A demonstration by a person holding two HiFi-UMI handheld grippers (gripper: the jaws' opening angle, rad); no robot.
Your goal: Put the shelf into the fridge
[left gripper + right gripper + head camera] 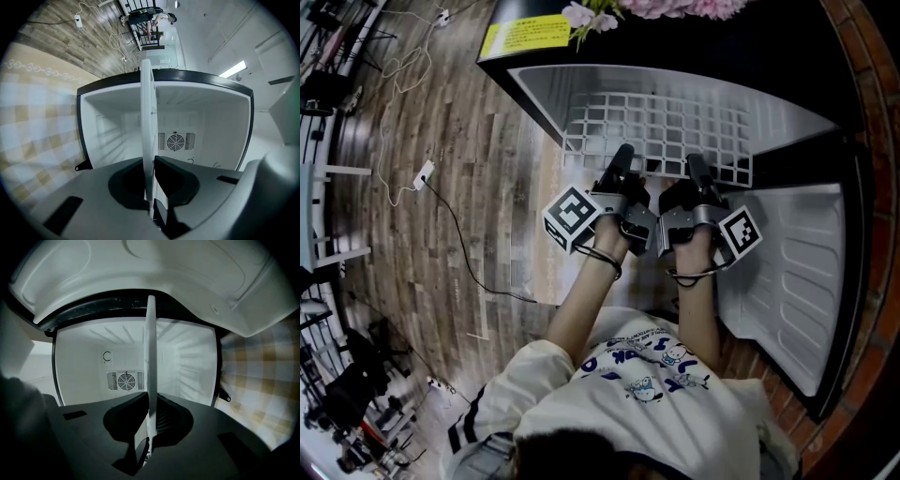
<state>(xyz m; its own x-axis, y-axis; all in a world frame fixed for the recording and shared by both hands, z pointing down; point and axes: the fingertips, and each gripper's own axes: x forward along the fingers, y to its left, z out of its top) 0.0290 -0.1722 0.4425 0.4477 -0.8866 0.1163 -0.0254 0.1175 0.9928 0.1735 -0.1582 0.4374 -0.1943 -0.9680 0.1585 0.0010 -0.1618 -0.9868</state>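
Observation:
A white wire shelf (661, 131) lies flat, partly inside the open fridge (534, 89). My left gripper (622, 161) is shut on the shelf's near edge at the left. My right gripper (696, 169) is shut on the same edge a little to the right. In the left gripper view the shelf (146, 136) shows edge-on as a white strip running from the jaws into the white fridge cavity (206, 117). The right gripper view shows the shelf (150, 371) edge-on too, with the fan grille (124, 380) on the back wall behind it.
The fridge door (797, 281) stands open at the right, its white inner liner facing up. A brick wall (877, 84) runs along the right. Cables and a power strip (423, 173) lie on the wood floor at the left. A checkered mat (33, 126) lies beside the fridge.

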